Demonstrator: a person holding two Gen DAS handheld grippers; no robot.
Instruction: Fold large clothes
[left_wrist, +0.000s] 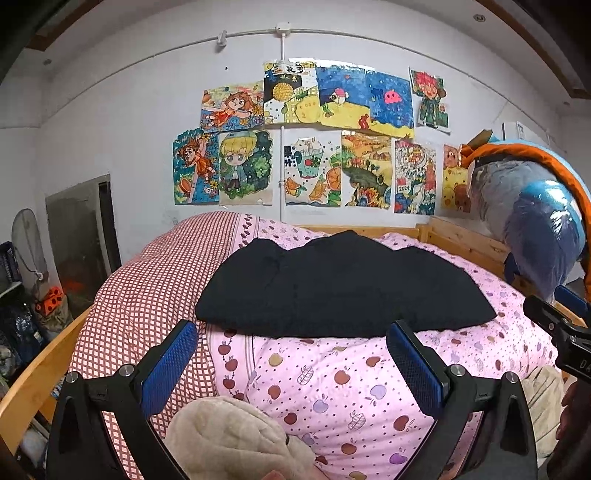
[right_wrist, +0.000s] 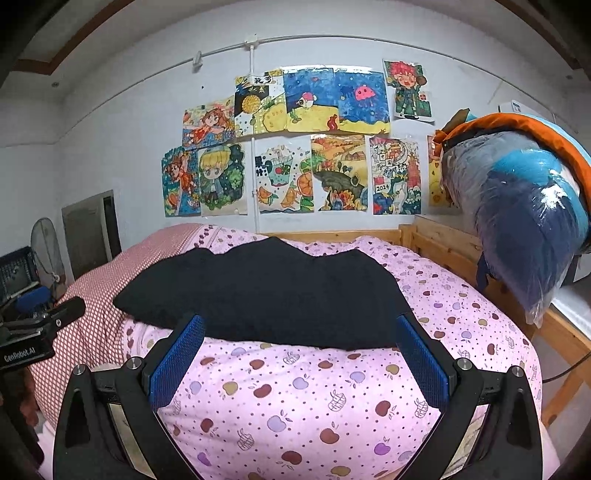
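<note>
Both tongs, left tongs (left_wrist: 291, 339) and right tongs (right_wrist: 301, 334), hover spread wide before the black garment (left_wrist: 343, 284); best pinch its near corners squarely, then lift evenly.

The garment (left_wrist: 343, 284) lies on the quilt (left_wrist: 332, 387), drawings (left_wrist: 314, 140) behind, bundle (left_wrist: 532, 221) right.

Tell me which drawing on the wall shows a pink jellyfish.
The blue drawing in the top row, second from the right; no other has a pink jellyfish.

White wall (left_wrist: 129, 129) of children's drawings (left_wrist: 314, 136) behind wooden bed frame (left_wrist: 461, 240).
</note>
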